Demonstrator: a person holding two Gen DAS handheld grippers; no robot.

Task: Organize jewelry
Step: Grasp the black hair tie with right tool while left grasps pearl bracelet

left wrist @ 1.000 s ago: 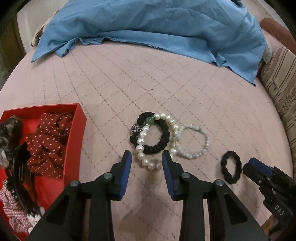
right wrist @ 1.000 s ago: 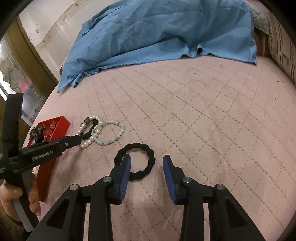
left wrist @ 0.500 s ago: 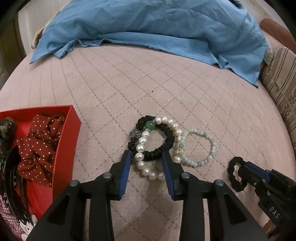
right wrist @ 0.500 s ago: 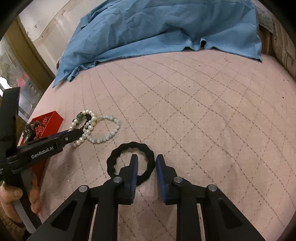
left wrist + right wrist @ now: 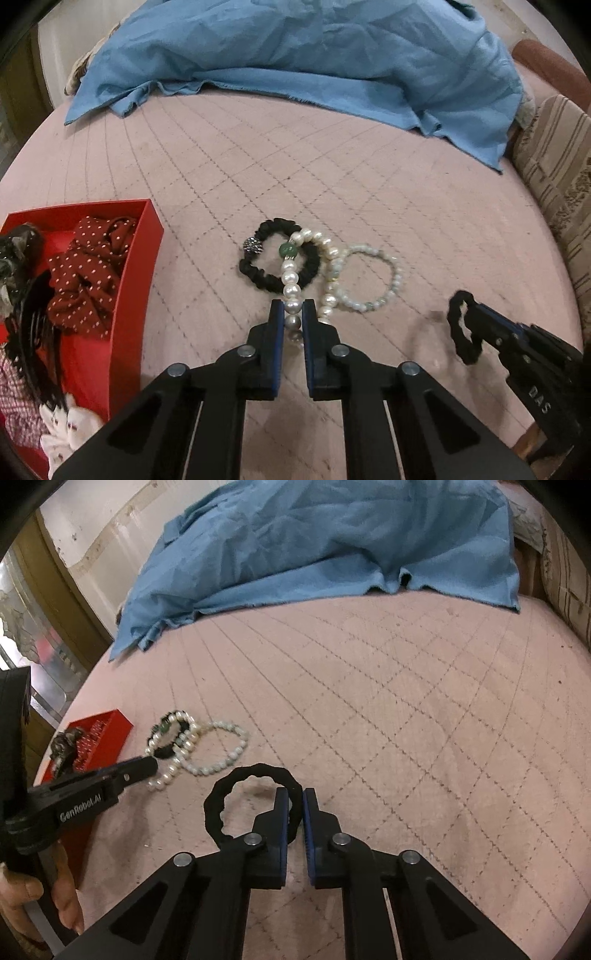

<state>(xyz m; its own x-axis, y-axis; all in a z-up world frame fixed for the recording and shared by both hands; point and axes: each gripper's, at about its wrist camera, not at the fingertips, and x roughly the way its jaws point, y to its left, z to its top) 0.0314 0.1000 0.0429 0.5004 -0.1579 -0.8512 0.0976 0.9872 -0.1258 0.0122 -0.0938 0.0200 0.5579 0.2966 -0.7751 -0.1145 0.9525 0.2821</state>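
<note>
My left gripper (image 5: 293,314) is shut on the large white pearl bracelet (image 5: 291,284), which lies across a black scrunchie with a beaded ball (image 5: 275,254). A smaller pale bead bracelet (image 5: 373,277) lies just right of them. My right gripper (image 5: 295,801) is shut on a black wavy hair tie (image 5: 221,805) and holds it slightly above the pink quilted bed; the tie also shows in the left wrist view (image 5: 460,325). A red box (image 5: 147,236) at the left holds a red polka-dot scrunchie (image 5: 88,273) and other accessories.
A blue cloth (image 5: 295,59) covers the far side of the bed (image 5: 332,177). A striped cushion (image 5: 554,166) lies at the right edge. The red box also shows at the left in the right wrist view (image 5: 107,734).
Both grippers closed: the left on the pearl bracelet, pulling its loop straight, the right on the black hair tie, which has risen slightly off the bed.
</note>
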